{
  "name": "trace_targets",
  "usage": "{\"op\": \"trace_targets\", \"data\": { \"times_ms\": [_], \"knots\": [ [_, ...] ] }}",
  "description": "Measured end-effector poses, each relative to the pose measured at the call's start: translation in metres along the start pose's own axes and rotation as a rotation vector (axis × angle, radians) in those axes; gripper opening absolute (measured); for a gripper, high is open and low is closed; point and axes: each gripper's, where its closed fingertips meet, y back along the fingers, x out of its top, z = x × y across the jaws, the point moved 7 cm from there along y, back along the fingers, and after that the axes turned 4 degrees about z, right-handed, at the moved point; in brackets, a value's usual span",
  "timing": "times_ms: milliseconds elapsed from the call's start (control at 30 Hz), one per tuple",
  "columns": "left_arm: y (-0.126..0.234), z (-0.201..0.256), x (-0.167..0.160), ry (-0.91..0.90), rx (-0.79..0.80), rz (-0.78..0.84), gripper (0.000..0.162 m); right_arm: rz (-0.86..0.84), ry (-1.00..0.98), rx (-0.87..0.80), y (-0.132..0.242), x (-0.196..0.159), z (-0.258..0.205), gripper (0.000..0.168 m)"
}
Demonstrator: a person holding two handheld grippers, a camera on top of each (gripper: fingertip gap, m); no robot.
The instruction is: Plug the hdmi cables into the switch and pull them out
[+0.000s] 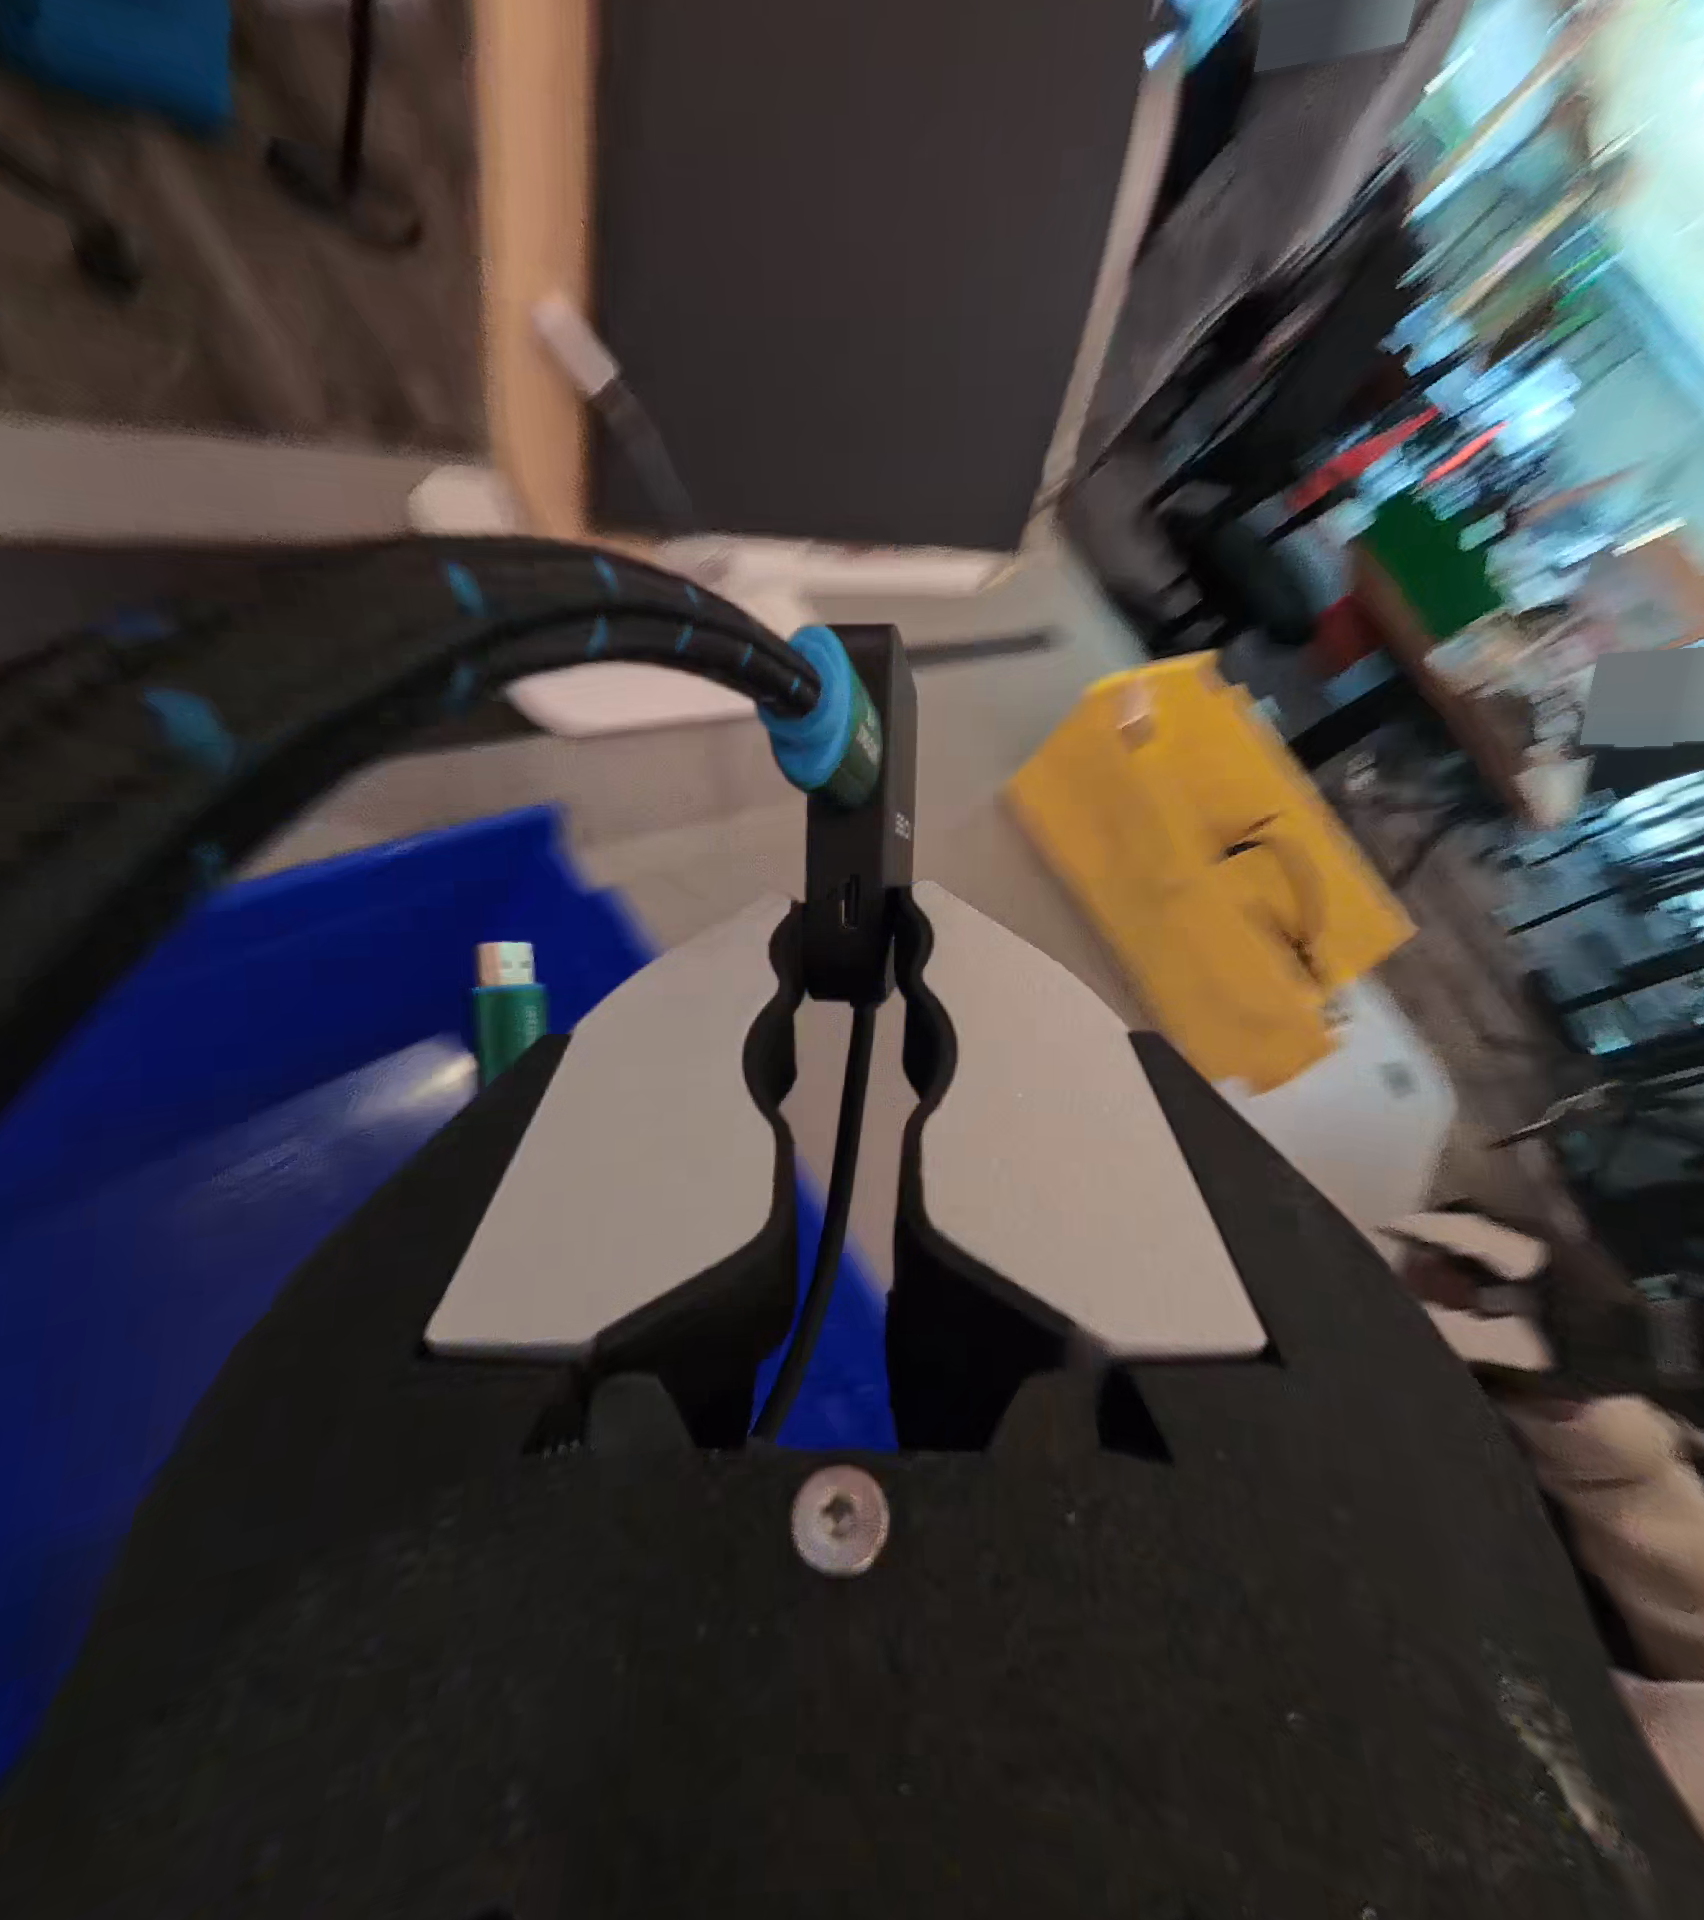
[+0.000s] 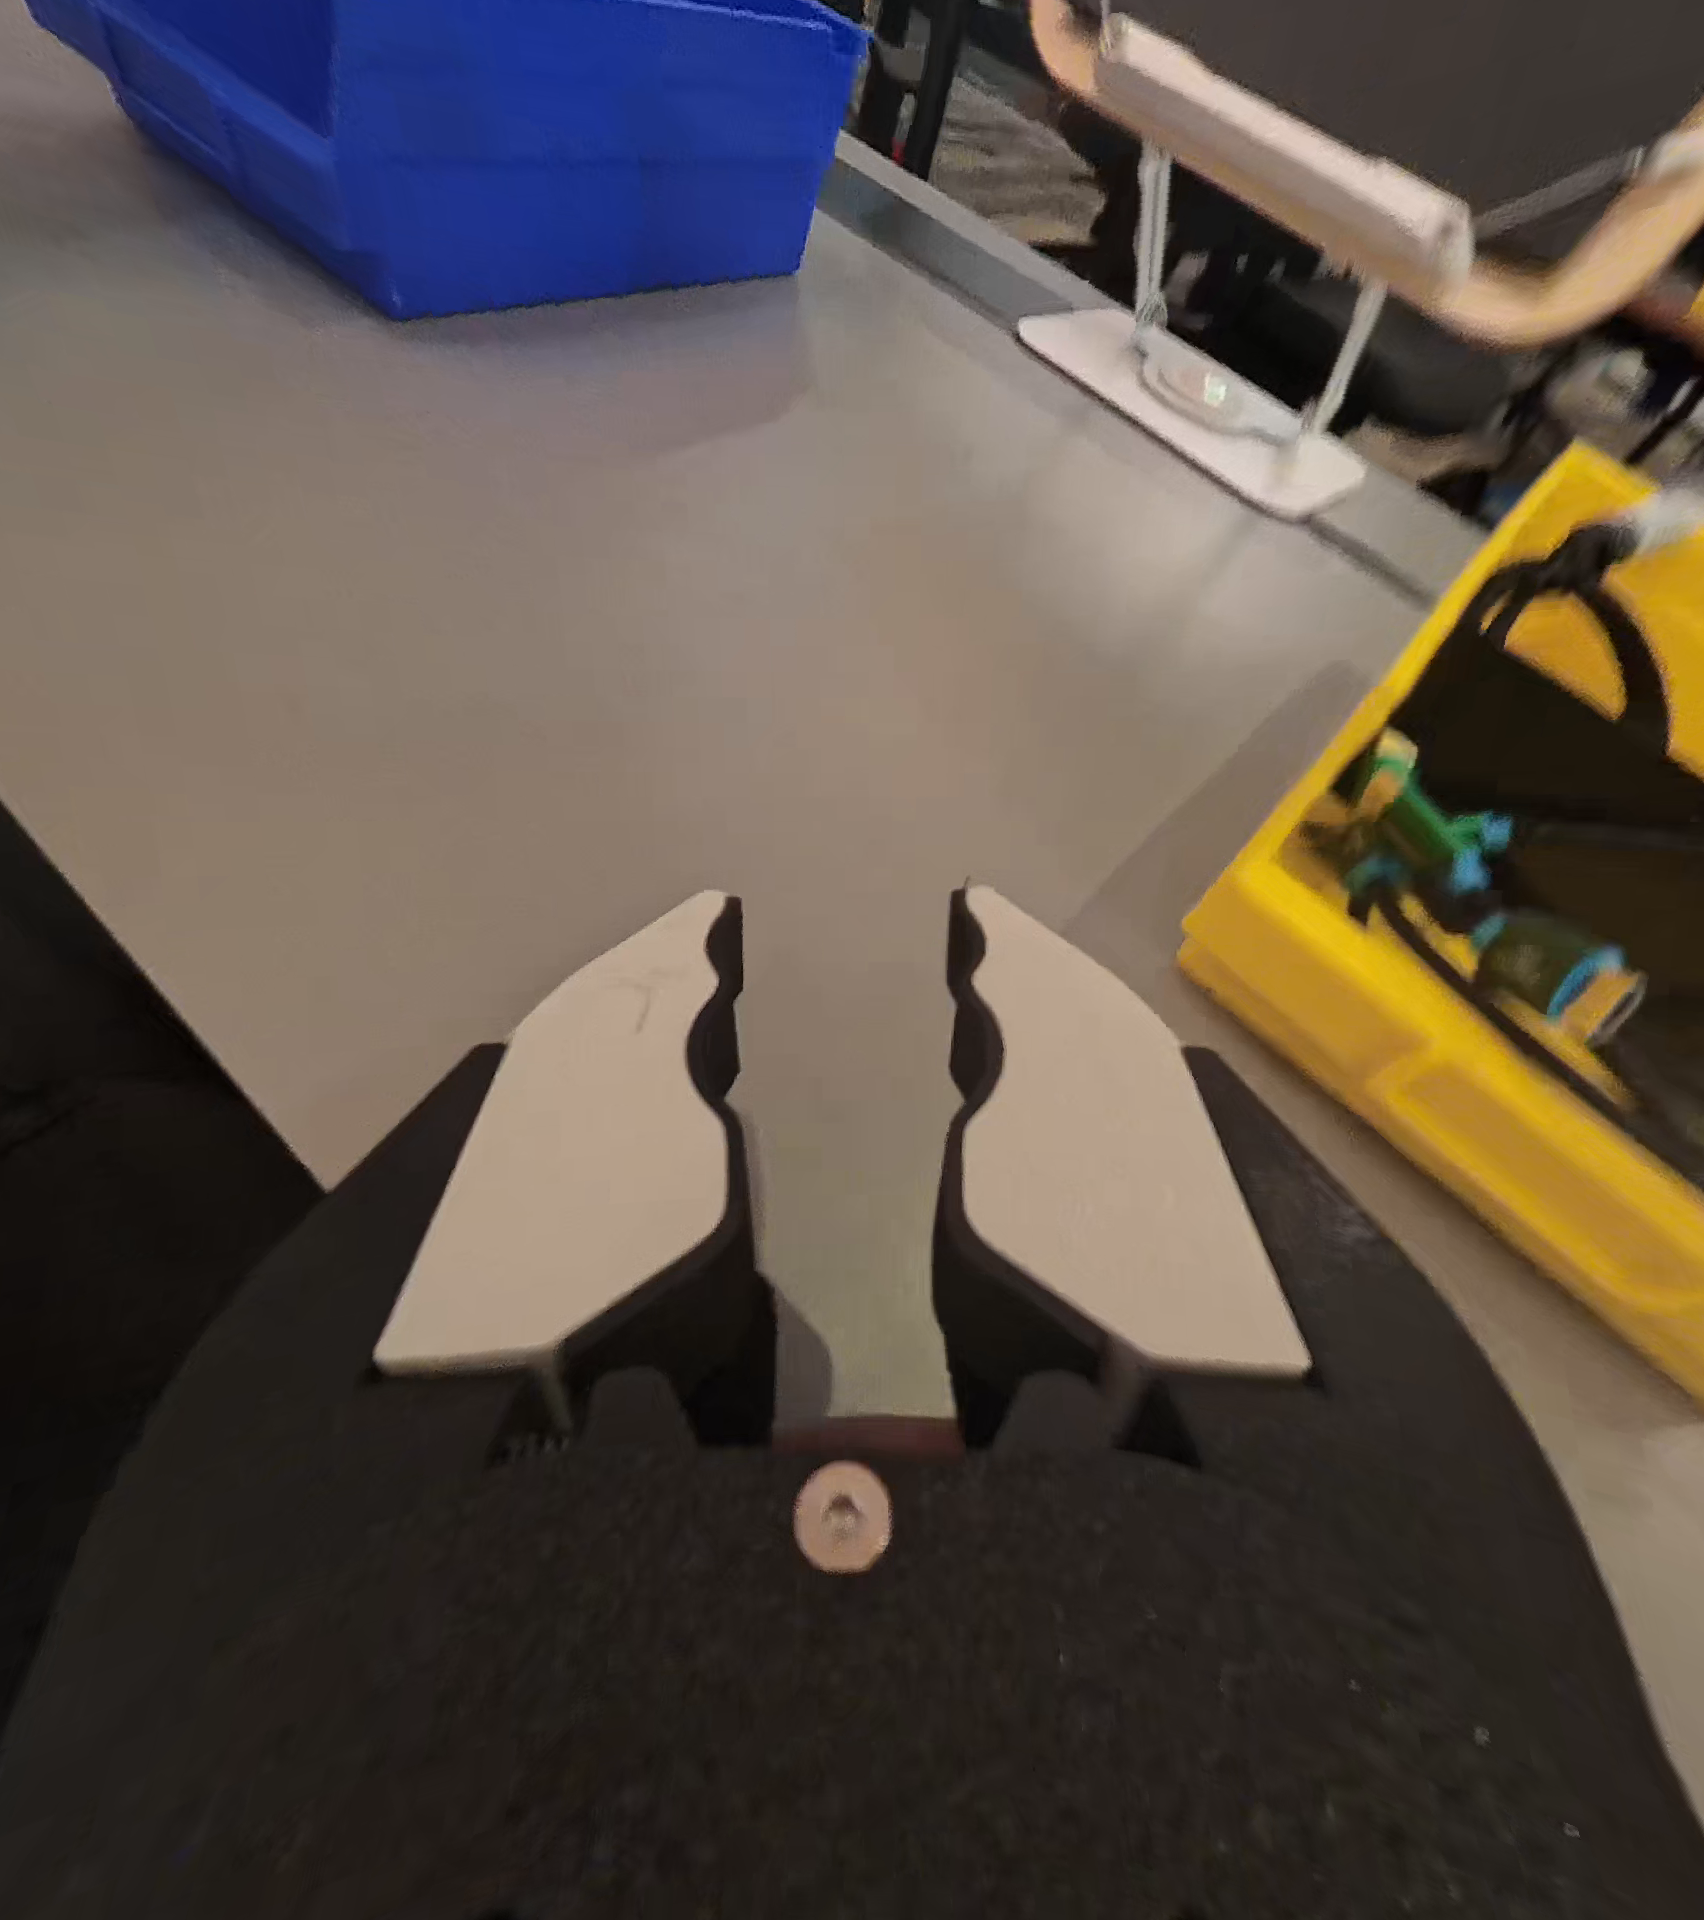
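My left gripper [image 1: 850,940] is shut on the black HDMI switch [image 1: 858,790] and holds it upright in the air above the blue bin [image 1: 204,1091]. A braided black-and-blue HDMI cable [image 1: 557,623] with a green plug [image 1: 853,748] is plugged into the switch's left side. A thin black lead [image 1: 832,1195] hangs from the switch between the fingers. A second green plug [image 1: 507,1003] stands free at the left finger's edge. My right gripper [image 2: 846,935] is open and empty above the grey table [image 2: 515,623]. More green-and-blue plugs [image 2: 1430,842] lie in the yellow bin [image 2: 1513,1174].
The blue bin [image 2: 515,156] stands at the table's far left in the right wrist view. The yellow bin also shows in the left wrist view [image 1: 1212,873]. A white stand base [image 2: 1191,405] with a wooden arm [image 2: 1347,218] sits at the far edge. A person's sleeve [image 1: 1679,1621] is at the lower right. Left tips to right tips: about 50 centimetres.
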Motion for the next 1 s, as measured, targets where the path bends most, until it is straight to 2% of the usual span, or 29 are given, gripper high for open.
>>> {"op": "trace_targets", "data": {
  "times_ms": [67, 167, 267, 400, 500, 533, 633, 733, 833, 867, 900, 933, 1000],
  "knots": [
    [0.008, 0.04, 0.003, -0.012, -0.129, 0.075, 0.015, 0.017, 0.153, -0.009, -0.007, 0.009, -0.008, 0.039],
    [0.007, 0.103, -0.016, -0.134, -0.296, 0.047, 0.015, 0.067, 0.275, -0.034, -0.017, 0.028, -0.016, 0.039],
    [-0.001, 0.158, -0.057, -0.337, -0.455, -0.117, 0.015, 0.14, 0.197, 0.065, -0.022, 0.054, -0.019, 0.036],
    [-0.015, 0.202, -0.128, -0.535, -0.678, -0.462, 0.015, 0.238, 0.209, 0.207, -0.022, 0.087, -0.012, 0.037],
    [-0.036, 0.209, -0.172, -0.599, -0.677, -0.661, 0.015, 0.183, 0.065, 0.556, -0.024, 0.094, -0.023, 0.037],
    [-0.043, 0.211, -0.183, -0.619, -0.662, -0.694, 0.015, 0.176, -0.011, 0.588, -0.027, 0.098, -0.02, 0.037],
    [-0.06, 0.222, -0.206, -0.639, -0.637, -0.669, 0.015, 0.219, -0.188, 0.521, -0.042, 0.106, -0.003, 0.037],
    [-0.079, 0.226, -0.214, -0.528, -0.539, -0.512, 0.015, 0.23, -0.226, 0.426, -0.049, 0.104, 0.003, 0.039],
    [-0.096, 0.223, -0.216, -0.281, -0.387, -0.314, 0.015, 0.202, -0.046, 0.134, -0.053, 0.096, 0.008, 0.061],
    [-0.1, 0.222, -0.218, -0.2, -0.35, -0.258, 0.016, 0.181, 0.036, 0.041, -0.054, 0.094, 0.007, 0.063],
    [-0.104, 0.222, -0.221, -0.122, -0.316, -0.209, 0.015, 0.159, 0.105, -0.021, -0.055, 0.092, 0.004, 0.055],
    [-0.107, 0.221, -0.223, -0.043, -0.291, -0.175, 0.015, 0.134, 0.154, -0.074, -0.057, 0.09, 0.001, 0.053],
    [-0.113, 0.22, -0.228, 0.119, -0.266, -0.132, 0.015, 0.095, 0.237, -0.135, -0.063, 0.09, -0.004, 0.058]
  ]
}}
